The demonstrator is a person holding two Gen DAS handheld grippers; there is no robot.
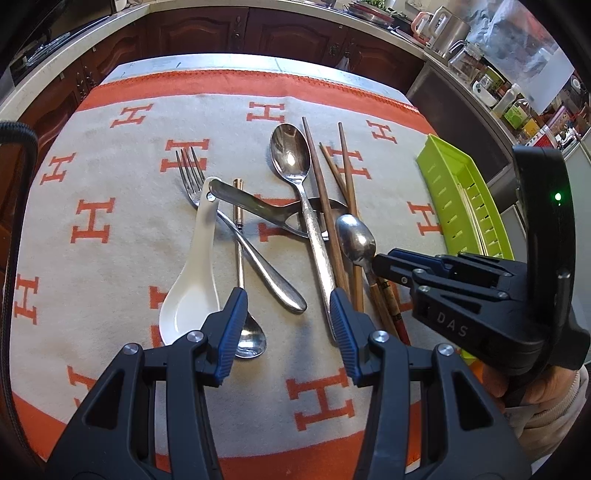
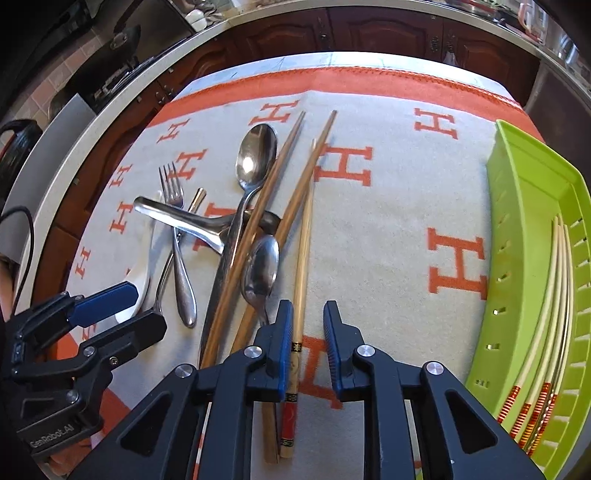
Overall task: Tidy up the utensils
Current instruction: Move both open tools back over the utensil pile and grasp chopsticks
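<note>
A pile of utensils lies on the orange-and-grey cloth: a white ceramic spoon, a fork, a large steel spoon, a small steel spoon, brown chopsticks and a bamboo chopstick with a red end. My left gripper is open, low over the handles. My right gripper is open and empty, its left finger beside the bamboo chopstick. A green tray at the right holds several pale chopsticks.
Dark wooden cabinets and a pale counter run behind the table. Jars, a kettle and containers crowd the counter at the back right. The table's far edge shows beyond the cloth.
</note>
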